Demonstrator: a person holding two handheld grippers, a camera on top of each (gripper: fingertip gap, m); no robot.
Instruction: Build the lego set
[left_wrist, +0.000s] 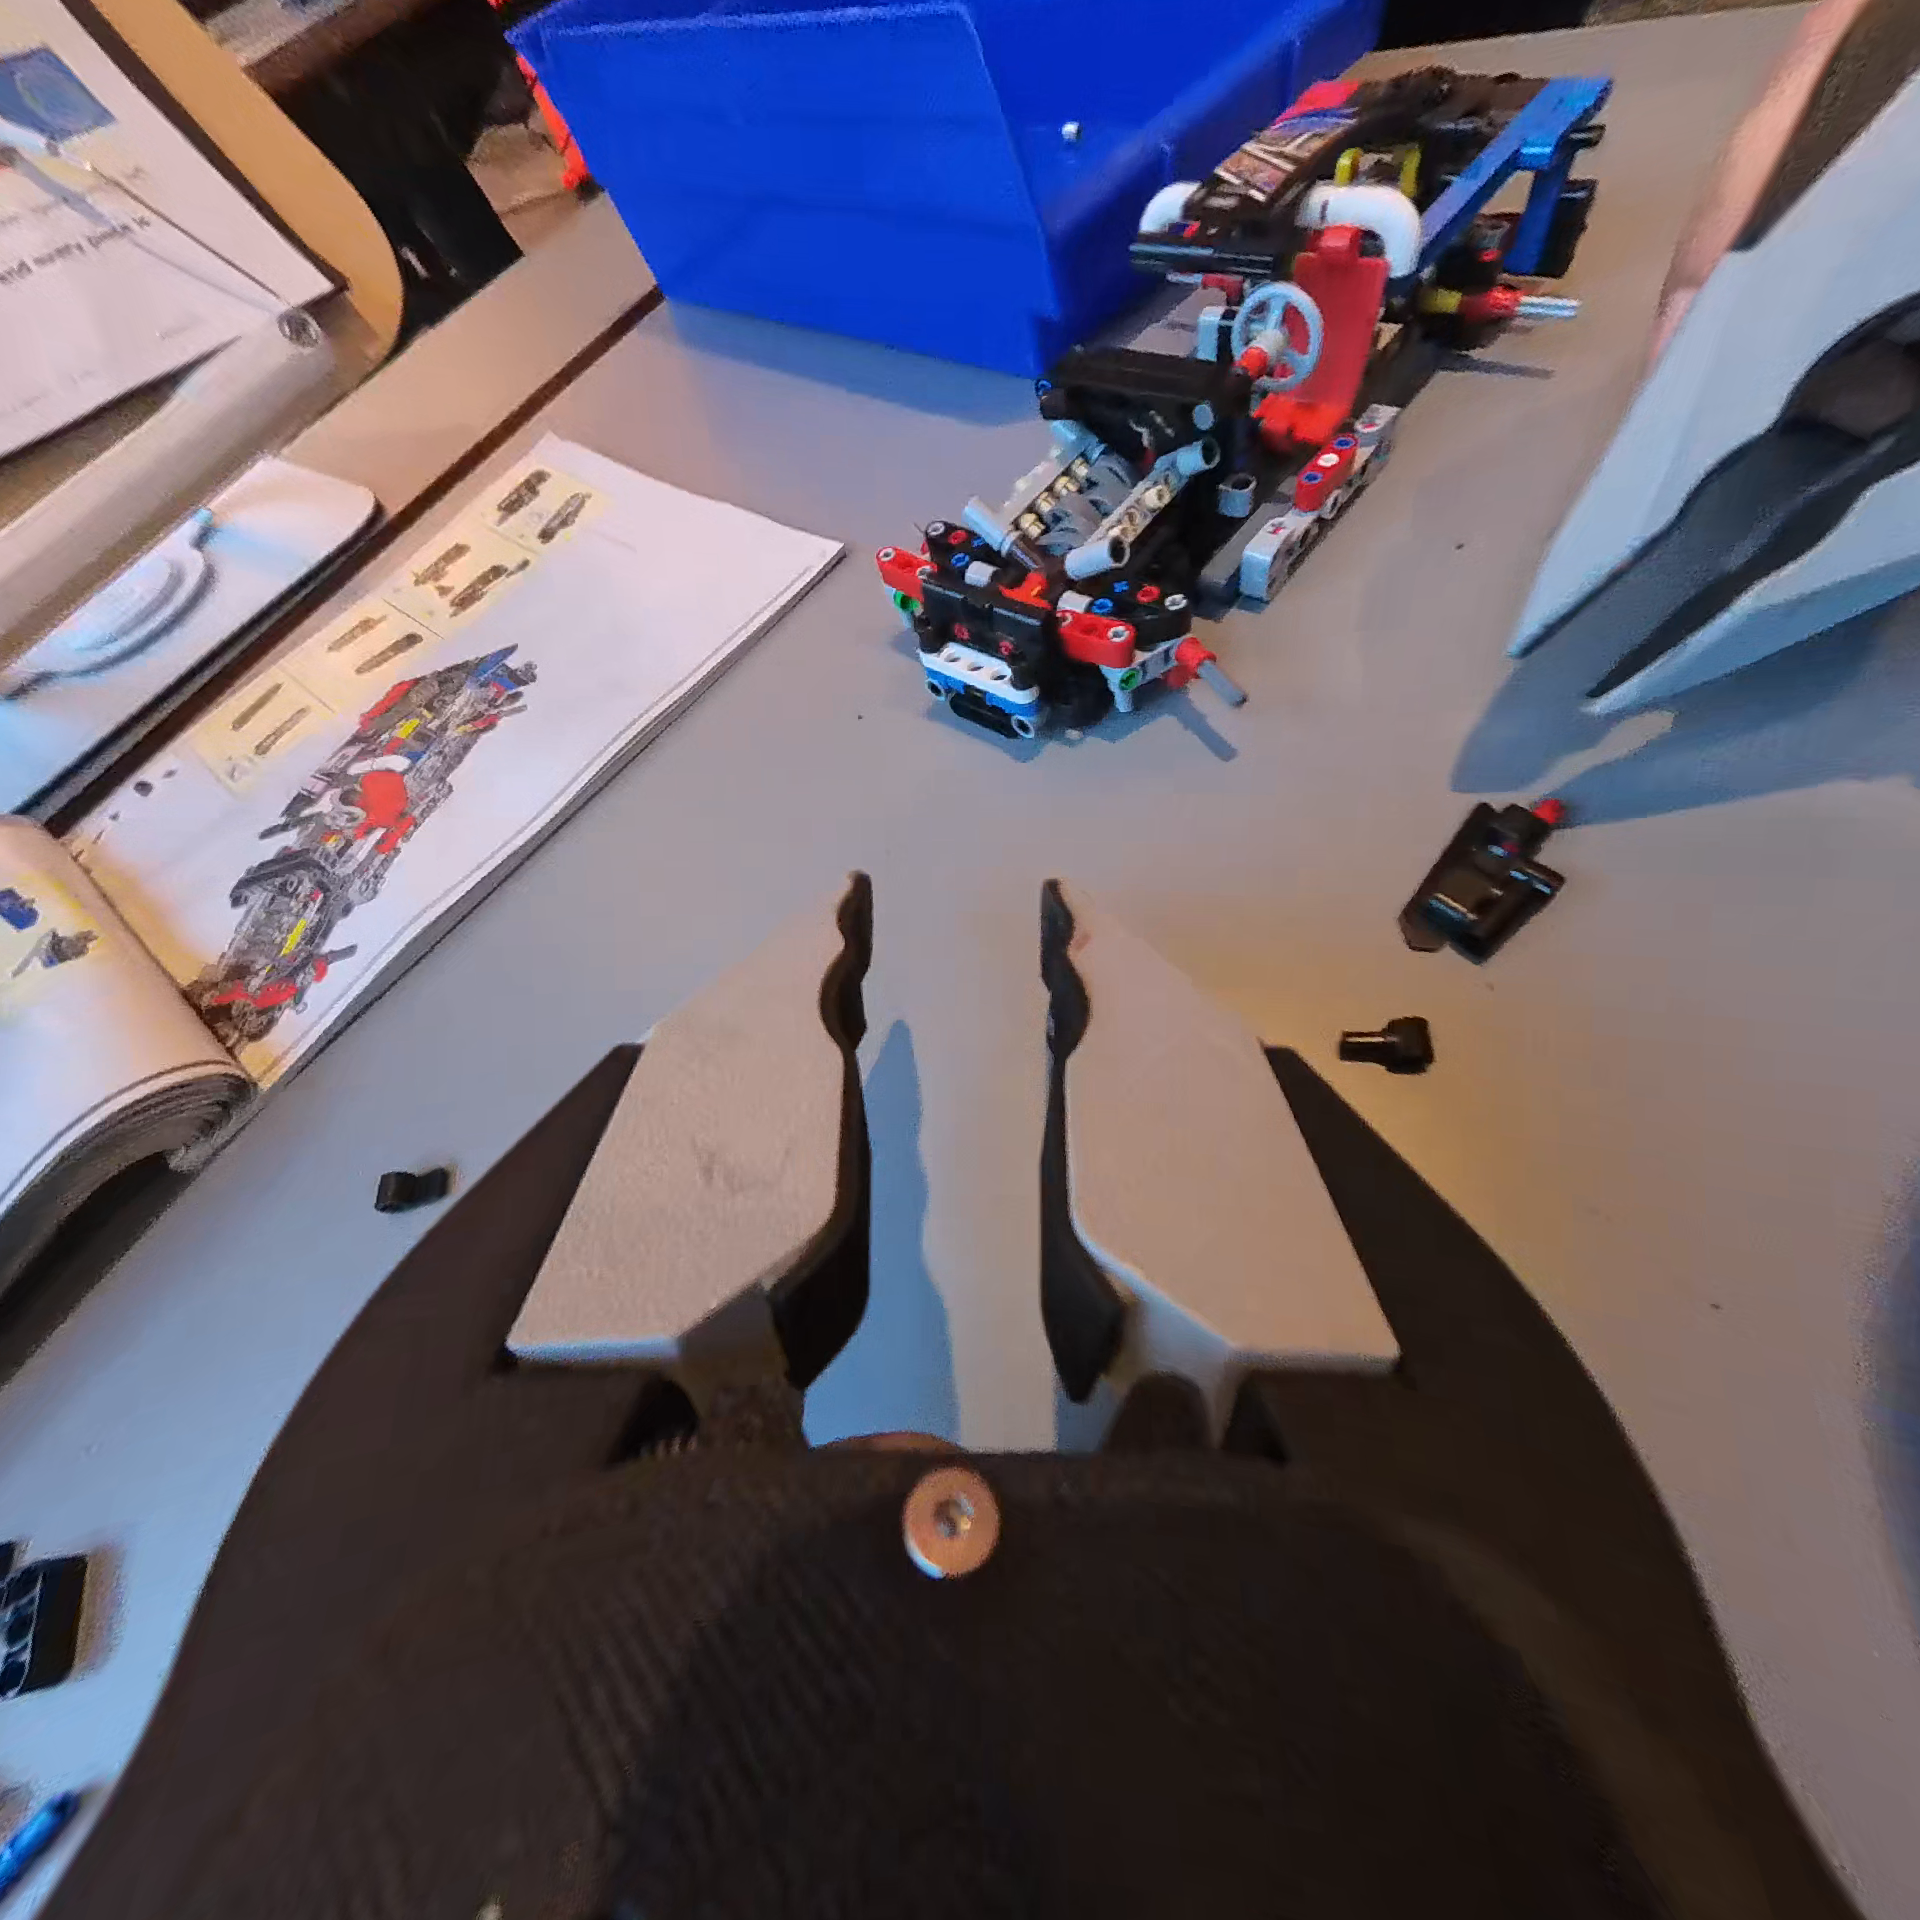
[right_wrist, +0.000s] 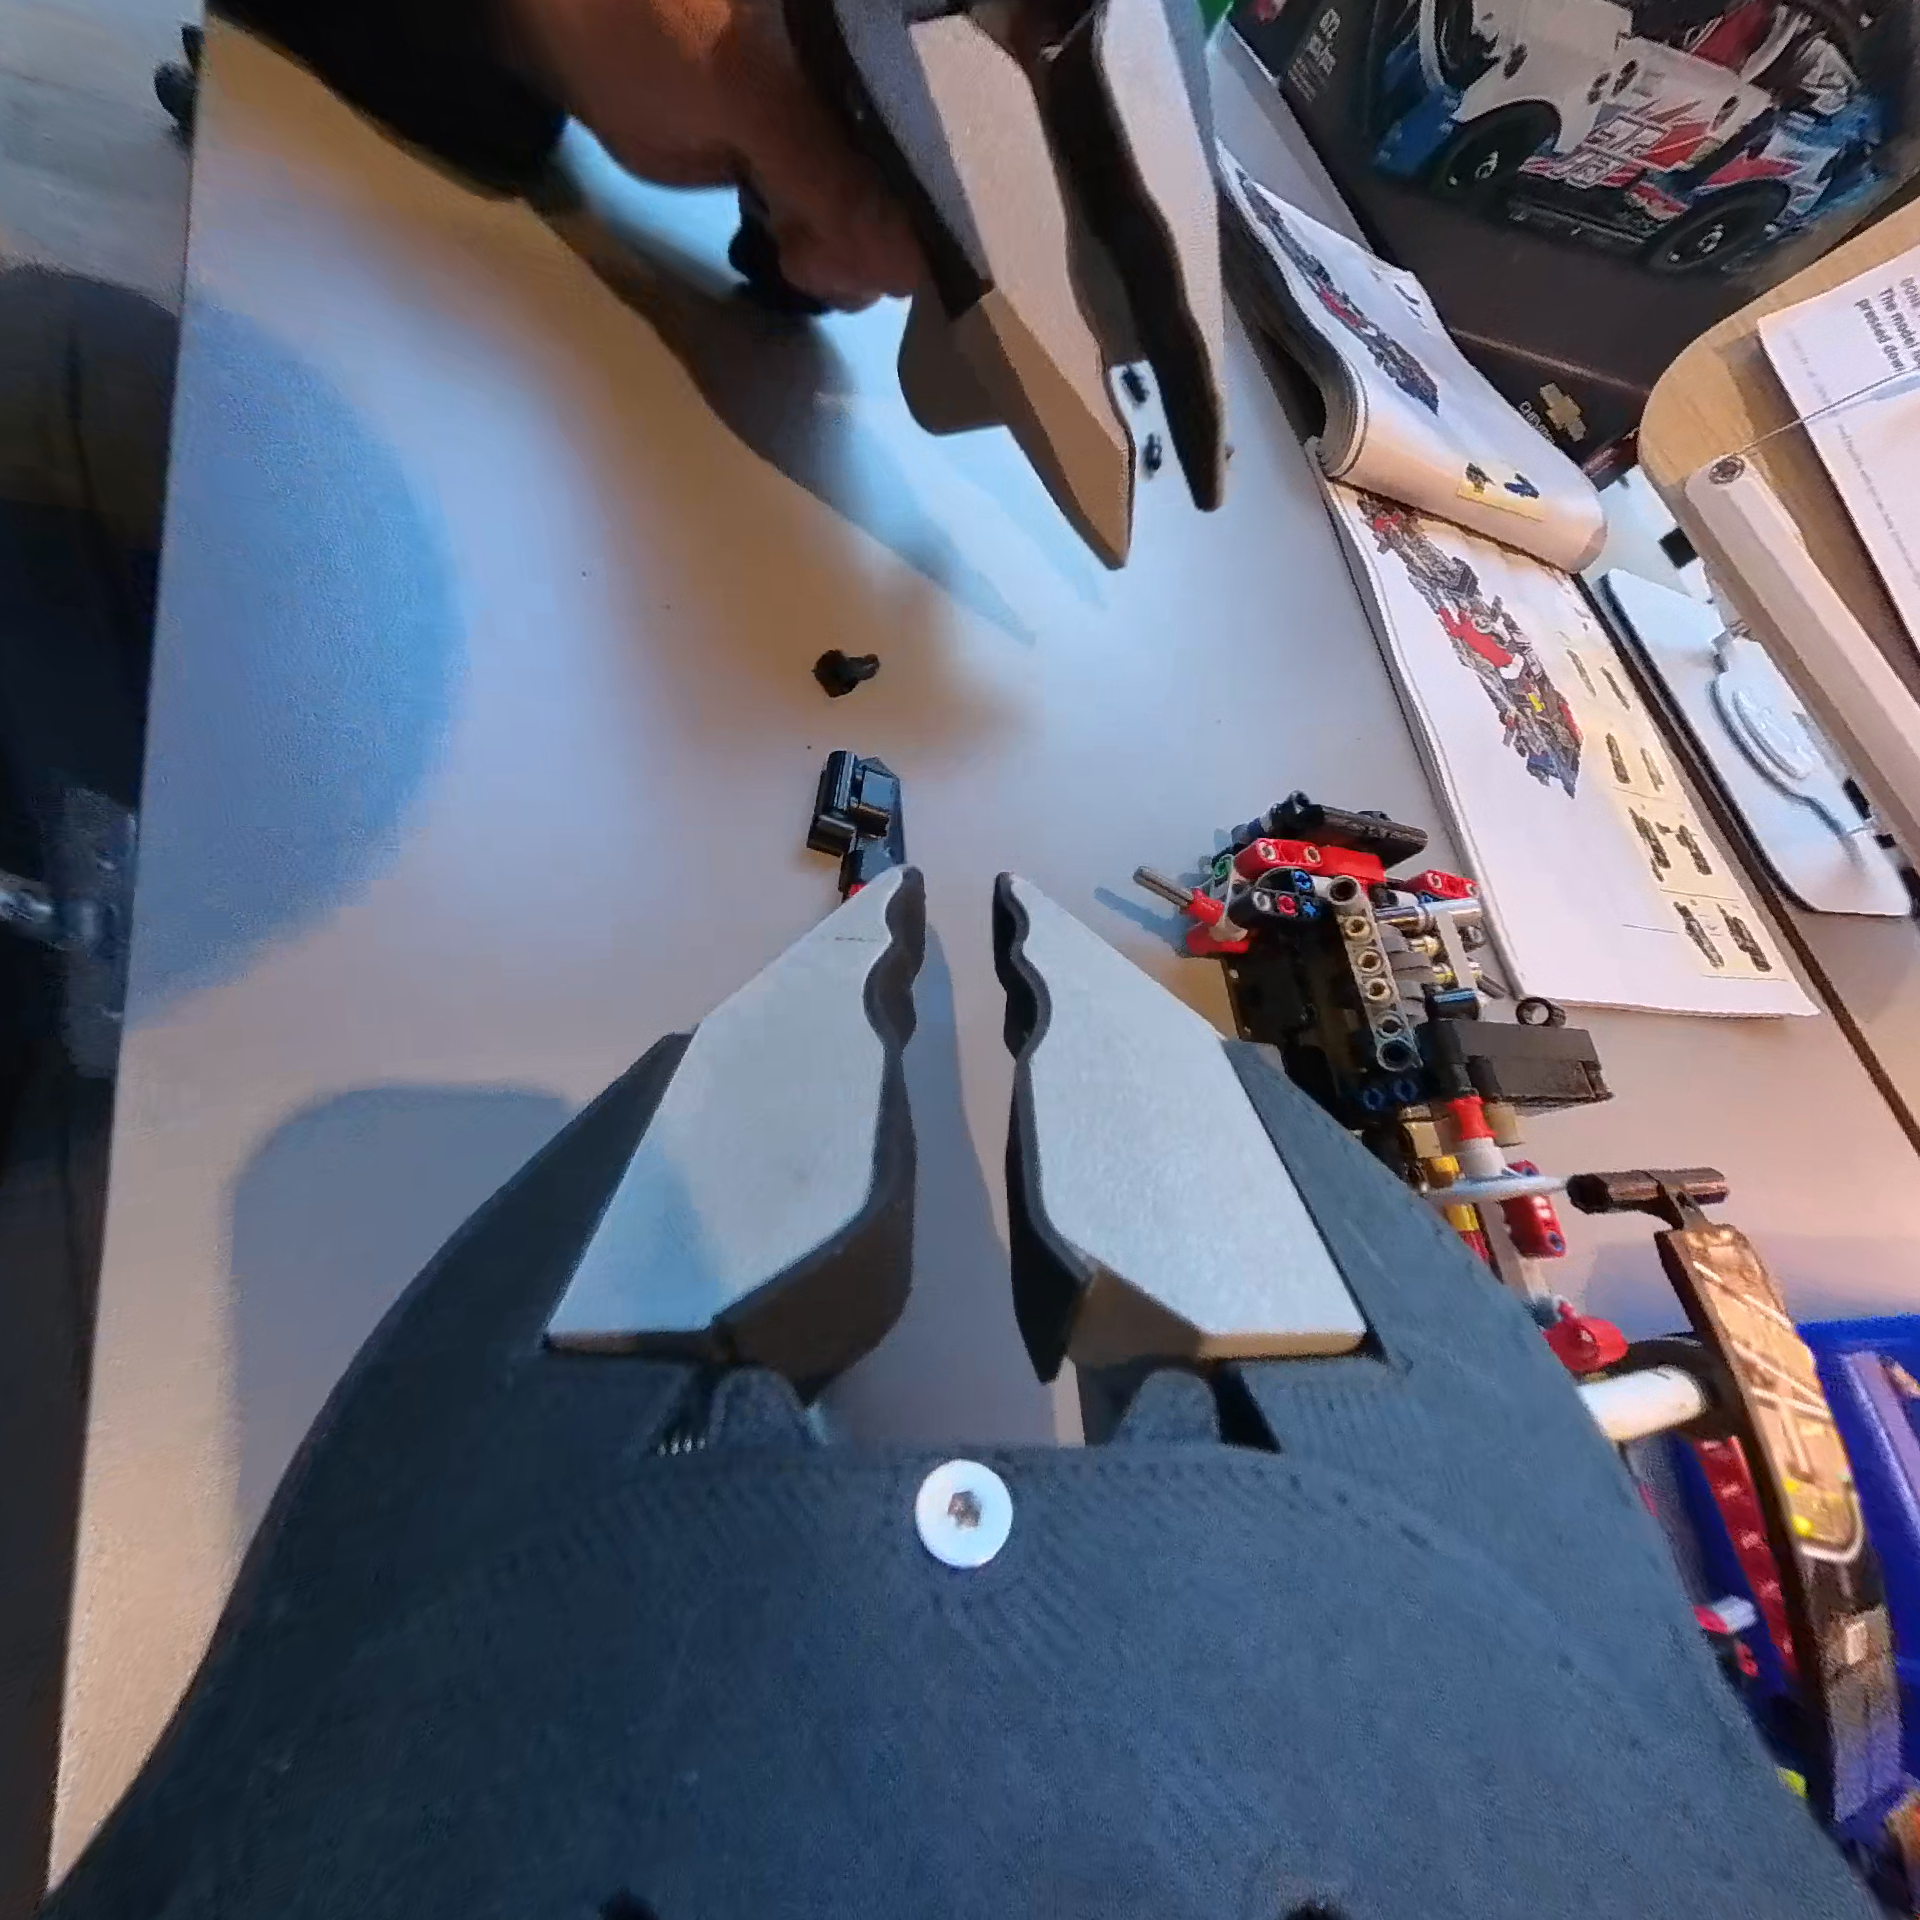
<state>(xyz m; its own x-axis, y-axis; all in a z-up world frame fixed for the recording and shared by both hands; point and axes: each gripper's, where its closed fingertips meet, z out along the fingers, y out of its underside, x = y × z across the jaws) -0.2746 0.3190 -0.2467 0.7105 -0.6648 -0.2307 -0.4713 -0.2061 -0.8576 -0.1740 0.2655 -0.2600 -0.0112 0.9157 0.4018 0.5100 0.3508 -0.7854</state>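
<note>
Left wrist view: the half-built black, red and grey lego car chassis (left_wrist: 1226, 447) lies lengthwise on the grey counter (left_wrist: 1039, 810), nose toward the camera, tail beside the blue plastic parts bin (left_wrist: 831, 177). Placement judged deliberate: the bin stays within reach behind it and the open paper instruction booklet (left_wrist: 447, 727) lies to its left, build picture face up for checking.

Loose parts between chassis and grippers, laid apart so each can be picked singly:
- one small black sub-assembly with a red pin end (left_wrist: 1481, 883)
- one short black peg (left_wrist: 1387, 1041)
- one small black clip-like piece (left_wrist: 410, 1190), near the booklet's spine
- a dark piece at the left edge, cut off; kind not determinable.

Left gripper (left_wrist: 954, 899): jaws parted to a moderate gap, nothing between them, held low over bare counter.

Right wrist view: right gripper (right_wrist: 958, 894), jaws narrowly parted, empty, tips just beside the black sub-assembly, apparently lined up to take it. The chassis sits to its right.

Count: one chassis, one booklet, one bin, two grippers, three identifiable loose pieces.
</note>
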